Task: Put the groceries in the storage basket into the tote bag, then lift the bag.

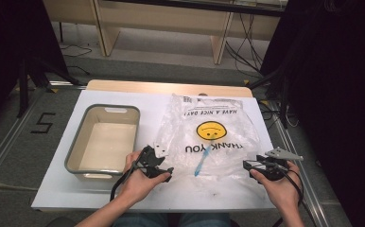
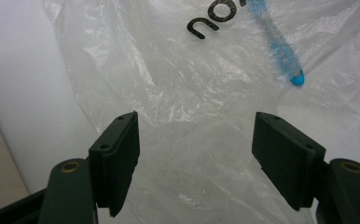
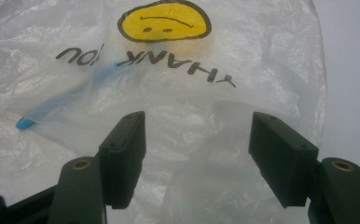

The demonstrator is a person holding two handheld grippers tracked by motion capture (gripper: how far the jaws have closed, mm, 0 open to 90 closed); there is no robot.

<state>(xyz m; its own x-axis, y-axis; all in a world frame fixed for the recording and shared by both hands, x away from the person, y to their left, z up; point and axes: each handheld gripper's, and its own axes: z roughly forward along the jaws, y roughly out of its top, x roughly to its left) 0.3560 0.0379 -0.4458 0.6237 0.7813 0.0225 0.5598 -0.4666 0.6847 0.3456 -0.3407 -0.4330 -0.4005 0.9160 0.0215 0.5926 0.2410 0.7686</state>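
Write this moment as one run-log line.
left gripper: open, at bag edge | right gripper: open, at bag | toothbrush: inside bag | tub: left of bag

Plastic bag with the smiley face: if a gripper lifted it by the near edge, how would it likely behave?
The plastic bag is thin, see-through and wrinkled, so it would probably sag and fold rather than hold its shape. It looks very light and glossy, so it may slip between the fingers. The blue toothbrush seen through it could slide about as the bag tilts.
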